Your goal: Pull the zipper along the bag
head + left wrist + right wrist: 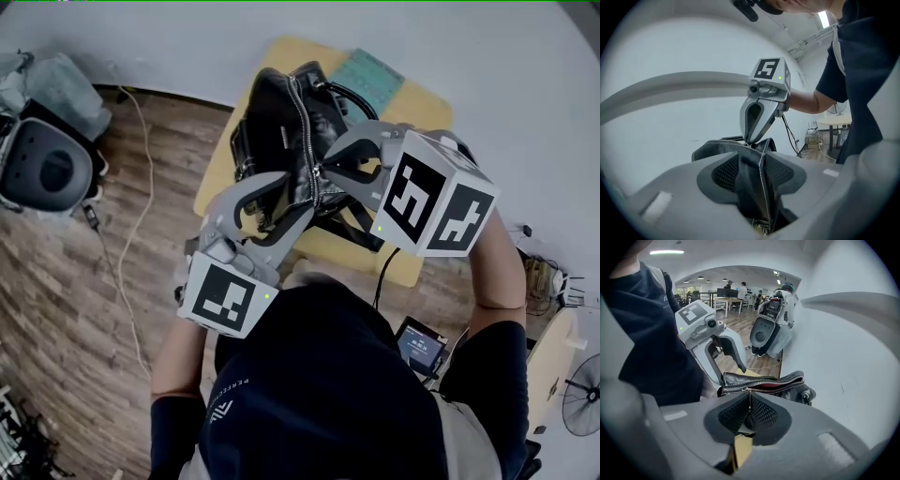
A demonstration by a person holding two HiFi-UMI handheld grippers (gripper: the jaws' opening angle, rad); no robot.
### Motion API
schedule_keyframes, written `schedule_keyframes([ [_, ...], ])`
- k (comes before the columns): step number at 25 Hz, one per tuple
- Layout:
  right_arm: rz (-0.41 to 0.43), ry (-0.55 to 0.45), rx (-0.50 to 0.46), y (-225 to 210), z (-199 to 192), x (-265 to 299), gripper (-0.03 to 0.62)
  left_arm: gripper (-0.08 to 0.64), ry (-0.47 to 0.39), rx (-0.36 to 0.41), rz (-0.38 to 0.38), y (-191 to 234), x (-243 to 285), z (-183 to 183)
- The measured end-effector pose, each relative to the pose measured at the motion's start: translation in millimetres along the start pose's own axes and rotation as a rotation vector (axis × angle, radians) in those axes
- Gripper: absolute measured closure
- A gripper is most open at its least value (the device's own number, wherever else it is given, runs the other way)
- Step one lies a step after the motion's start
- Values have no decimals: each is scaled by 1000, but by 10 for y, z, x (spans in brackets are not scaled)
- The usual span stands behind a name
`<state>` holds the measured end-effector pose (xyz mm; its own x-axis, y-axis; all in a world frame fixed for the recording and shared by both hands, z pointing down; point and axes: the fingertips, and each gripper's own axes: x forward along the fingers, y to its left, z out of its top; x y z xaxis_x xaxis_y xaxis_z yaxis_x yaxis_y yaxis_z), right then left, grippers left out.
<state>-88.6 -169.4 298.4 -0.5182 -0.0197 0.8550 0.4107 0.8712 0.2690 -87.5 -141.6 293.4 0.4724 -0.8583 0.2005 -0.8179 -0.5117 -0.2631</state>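
A black bag [272,112] stands on a yellow table [422,111] by a white wall, its length running from 12 to 6 o'clock in the head view. The zip [305,141] runs along its top.

The left tongs [298,197] come in from 7 o'clock. They are clamped on the bag's near end: in the left gripper view, black leather fills the gap between the two pads, with the zip's seam running up through it.

The right tongs [323,171] come in from 4 o'clock and point steeply down at the zip, just at 1 o'clock of the left tongs' tips. Their jaws are closed on the pull [749,399], a thin metal tab pinched between the pads. Past the pull, in the right gripper view, the bag's mouth stands open and shows red lining [768,384].

A teal cloth [370,80] lies on the table at 1 o'clock of the bag. A grey machine [42,164] sits on the wood floor at 9 o'clock, and a pale cable [141,187] trails between it and the table.
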Motion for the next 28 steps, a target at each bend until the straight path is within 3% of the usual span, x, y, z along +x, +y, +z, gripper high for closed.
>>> schedule_keyframes([
  [3,3,29,-20,45,-18,36,578,392,0,50,-18,-78,8,5],
  [6,-4,56,-41,49,-47,67,578,406,-8,48,-51,-111,30,-13],
  [13,-23,26,-6,69,-39,-42,578,436,30,79,-97,-125,3,-1],
  [28,-188,55,-111,-64,77,-108,577,443,43,42,-85,-106,10,-4],
])
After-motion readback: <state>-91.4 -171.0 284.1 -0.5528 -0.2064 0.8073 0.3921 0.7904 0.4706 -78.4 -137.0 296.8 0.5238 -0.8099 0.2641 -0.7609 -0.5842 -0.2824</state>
